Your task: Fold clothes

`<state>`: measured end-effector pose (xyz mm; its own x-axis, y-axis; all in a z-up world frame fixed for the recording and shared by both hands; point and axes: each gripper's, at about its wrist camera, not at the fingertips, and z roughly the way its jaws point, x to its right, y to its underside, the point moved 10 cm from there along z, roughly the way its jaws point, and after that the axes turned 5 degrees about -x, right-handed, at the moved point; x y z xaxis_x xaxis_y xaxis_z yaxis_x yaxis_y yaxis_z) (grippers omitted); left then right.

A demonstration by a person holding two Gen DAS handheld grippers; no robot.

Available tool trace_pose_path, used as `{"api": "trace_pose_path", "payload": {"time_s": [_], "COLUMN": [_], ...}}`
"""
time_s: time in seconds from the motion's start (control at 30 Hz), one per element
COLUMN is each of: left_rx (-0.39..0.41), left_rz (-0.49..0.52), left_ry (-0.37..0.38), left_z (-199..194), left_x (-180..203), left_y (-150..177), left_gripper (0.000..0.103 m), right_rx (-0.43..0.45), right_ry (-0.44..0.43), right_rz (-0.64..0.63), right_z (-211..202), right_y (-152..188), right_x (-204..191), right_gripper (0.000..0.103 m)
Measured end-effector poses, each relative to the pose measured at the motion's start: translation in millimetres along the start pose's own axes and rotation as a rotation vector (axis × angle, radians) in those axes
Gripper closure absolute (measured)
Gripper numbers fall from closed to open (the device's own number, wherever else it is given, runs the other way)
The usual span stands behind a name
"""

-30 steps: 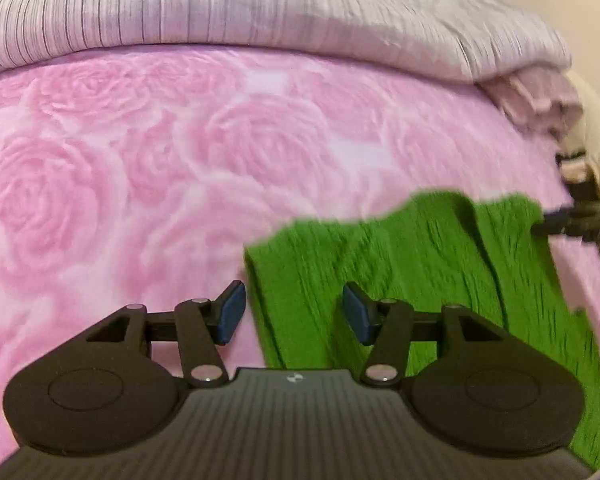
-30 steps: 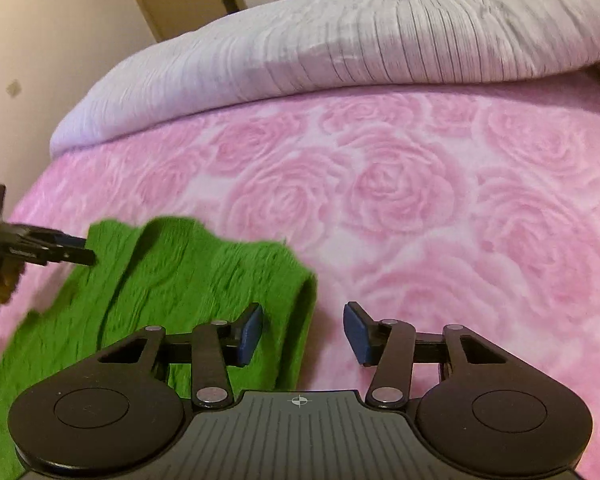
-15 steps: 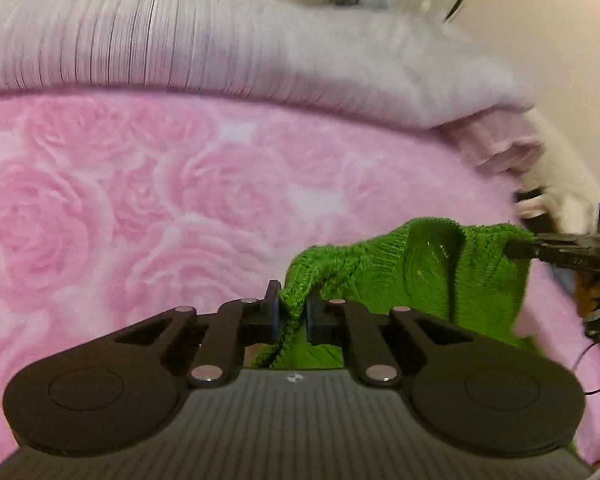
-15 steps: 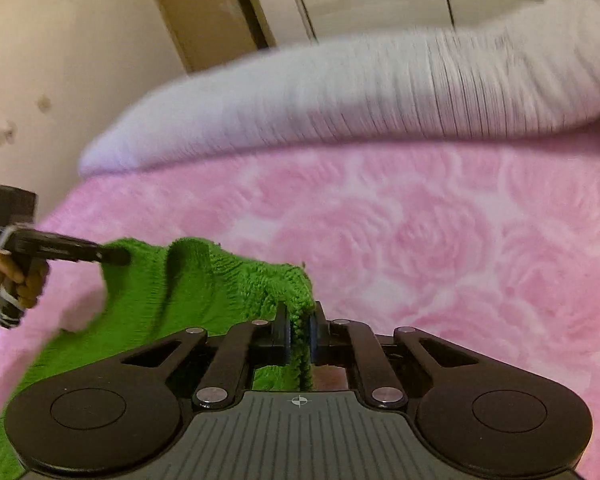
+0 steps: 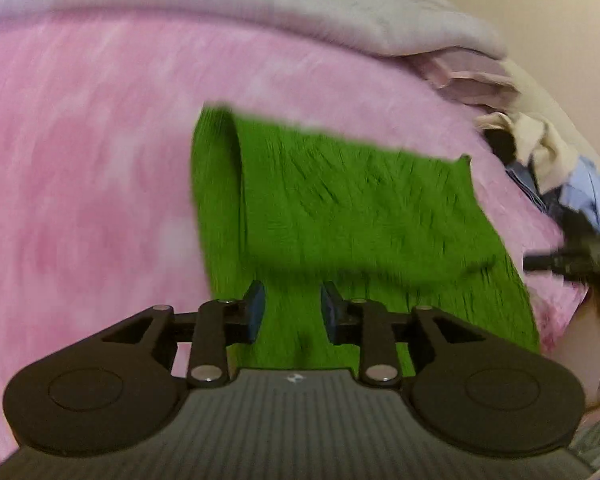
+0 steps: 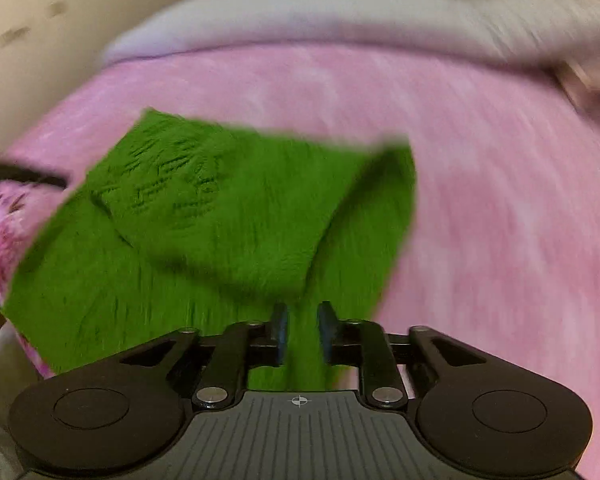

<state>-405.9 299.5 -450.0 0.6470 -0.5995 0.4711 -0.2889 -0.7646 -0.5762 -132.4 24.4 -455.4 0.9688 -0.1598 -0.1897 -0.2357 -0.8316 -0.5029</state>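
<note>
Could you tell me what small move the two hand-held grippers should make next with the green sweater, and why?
Probably lift both clear and reach for a side edge. The green sweater already lies doubled on the pink blanket, and the left hand-held gripper and right hand-held gripper stand open above it.

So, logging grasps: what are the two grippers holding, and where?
Nothing. Left gripper and right gripper both have open jaws above the folded green sweater.

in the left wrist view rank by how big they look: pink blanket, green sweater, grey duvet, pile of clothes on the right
1. pink blanket
2. green sweater
3. grey duvet, though it lies farther back
4. pile of clothes
</note>
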Motion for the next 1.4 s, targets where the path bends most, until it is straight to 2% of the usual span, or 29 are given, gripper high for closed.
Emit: {"api": "trace_pose_path", "payload": {"time_s": [0.07, 0.1, 0.13, 0.2, 0.37, 0.53, 0.6, 0.67, 0.8, 0.87, 0.9, 0.93, 1.0, 1.1, 1.23, 1.3, 1.4], "left_rx": [-0.007, -0.011, -0.015, -0.022, 0.002, 0.048, 0.062, 0.056, 0.053, 0.053, 0.051, 0.06, 0.078, 0.094, 0.072, 0.049, 0.048], "left_rz": [-0.06, -0.09, -0.121, -0.181, -0.362, -0.52, -0.581, -0.608, -0.6, -0.546, -0.509, -0.492, -0.463, -0.398, -0.381, -0.379, -0.381], "left_ry": [-0.016, -0.024, -0.033, -0.049, -0.015, 0.007, 0.022, 0.008, -0.011, -0.023, -0.024, -0.014, 0.016, 0.027, 0.038, 0.027, 0.019], "left_z": [-6, -9, -12, -18, -4, 13, 19, 28, 39, 38, 35, 30, 16, -11, -35, -38, -45], "left_x": [1, 1, 2, 2, -6, -21, -27, -33, -36, -34, -31, -27, -19, -5, 5, 6, 8], "left_y": [22, 32, 43, 65, 53, 45, 45, 47, 48, 45, 44, 44, 43, 55, 94, 118, 129], "left_gripper": [0.072, 0.068, 0.065, 0.063, 0.063, 0.061, 0.061, 0.059, 0.065, 0.087, 0.094, 0.094, 0.095, 0.095, 0.095, 0.095, 0.095], "right_rx": [0.029, 0.052, 0.08, 0.131, 0.185, 0.183, 0.174, 0.181, 0.204, 0.208, 0.204, 0.204, 0.227, 0.29, 0.289, 0.257, 0.23], "right_ry": [-0.054, -0.082, -0.106, -0.156, -0.27, -0.359, -0.36, -0.358, -0.349, -0.31, -0.274, -0.249, -0.254, -0.243, -0.258, -0.245, -0.24], "right_rz": [0.187, 0.275, 0.355, 0.475, 0.722, 0.9, 0.928, 0.941, 0.958, 0.927, 0.895, 0.87, 0.854, 0.8, 0.782, 0.781, 0.81], "right_z": [-4, -6, -7, -6, 12, 31, 38, 44, 57, 61, 62, 62, 53, 20, -11, -13, -16], "right_y": [16, 19, 20, 14, -5, -12, -15, -19, -25, -29, -30, -30, -28, -25, 4, 24, 48], "right_x": [-3, -4, -5, -7, 4, 18, 23, 26, 34, 38, 39, 40, 41, 39, 30, 23, 18], "right_gripper": [0.062, 0.048, 0.043, 0.042, 0.042, 0.042, 0.042, 0.043, 0.044, 0.07, 0.095, 0.095, 0.096, 0.097, 0.097, 0.097, 0.097]}}
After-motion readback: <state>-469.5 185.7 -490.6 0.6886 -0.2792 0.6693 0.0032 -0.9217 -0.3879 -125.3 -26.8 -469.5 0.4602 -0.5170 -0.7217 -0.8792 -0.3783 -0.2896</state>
